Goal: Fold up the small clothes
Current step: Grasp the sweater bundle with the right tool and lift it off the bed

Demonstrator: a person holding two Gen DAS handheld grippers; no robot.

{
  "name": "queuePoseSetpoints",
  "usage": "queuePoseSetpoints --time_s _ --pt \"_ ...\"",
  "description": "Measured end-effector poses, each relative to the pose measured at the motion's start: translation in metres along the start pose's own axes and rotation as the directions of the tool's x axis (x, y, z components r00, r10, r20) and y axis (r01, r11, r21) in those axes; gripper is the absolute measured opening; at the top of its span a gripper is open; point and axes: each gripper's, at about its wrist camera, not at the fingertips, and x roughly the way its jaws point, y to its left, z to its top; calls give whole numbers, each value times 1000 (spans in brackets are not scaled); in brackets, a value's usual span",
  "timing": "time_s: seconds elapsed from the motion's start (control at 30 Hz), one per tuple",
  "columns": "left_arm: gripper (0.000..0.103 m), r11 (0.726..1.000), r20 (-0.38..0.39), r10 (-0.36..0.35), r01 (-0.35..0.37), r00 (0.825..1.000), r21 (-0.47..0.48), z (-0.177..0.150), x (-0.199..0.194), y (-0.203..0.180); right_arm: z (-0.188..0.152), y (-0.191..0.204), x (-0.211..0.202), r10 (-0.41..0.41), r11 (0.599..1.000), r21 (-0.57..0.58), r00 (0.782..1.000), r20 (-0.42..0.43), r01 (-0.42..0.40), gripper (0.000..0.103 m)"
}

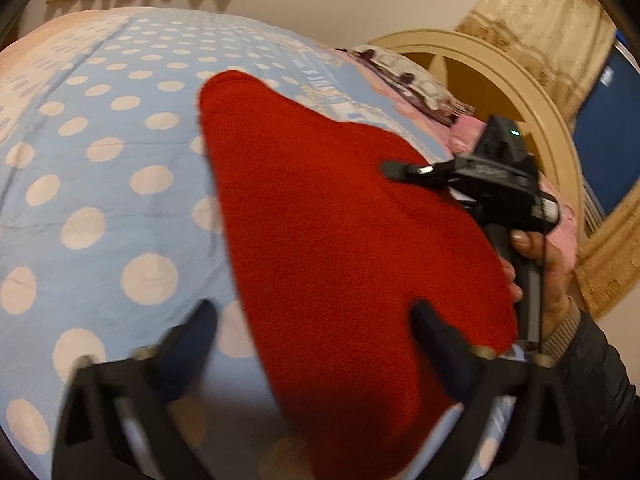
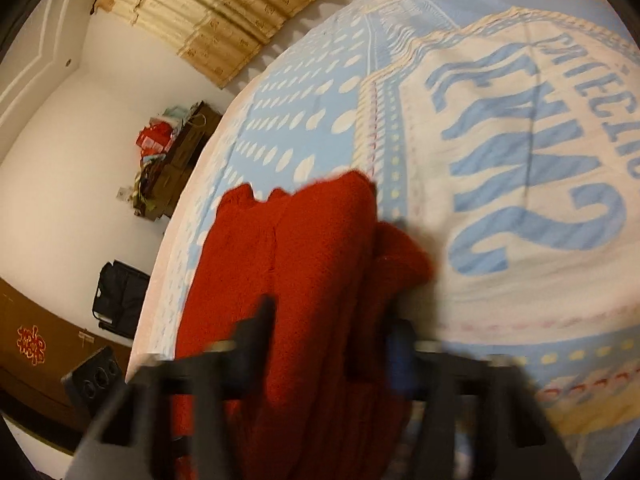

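1. A red fleecy knit garment [image 1: 340, 240] lies on a bed covered by a light blue sheet with white polka dots [image 1: 100, 184].
2. The left tongs [image 1: 316, 340] stand wide; the garment's near edge runs between the two fingers, gripped by neither.
3. The right tongs [image 2: 332, 340] straddle bunched red folds. Blur hides whether the fingers pinch them, so I cannot tell their state.
4. In the left view, the right tongs' black tip [image 1: 394, 169] rests over the garment's far right edge.
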Motion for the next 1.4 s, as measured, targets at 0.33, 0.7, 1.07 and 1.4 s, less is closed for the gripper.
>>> queuePoseSetpoints --time_s 0.33,0.7,1.07,1.4 --pt "45 999 8 12 -12 1000 39 0 -32 -14 -8 42 -15 24 998 -59 997 79 -19 28" --pt "45 985 113 153 -161 982 58 -21 -113 -1 -29 128 18 126 983 -139 992 19 -122 28" --pt "45 958 199 288 -281 937 -62 -61 -190 47 -65 232 83 220 940 -240 969 -114 -242 28" --pt "45 924 230 376 -342 898 -173 -91 -227 80 -97 305 147 259 904 -285 938 -230 -319 28"
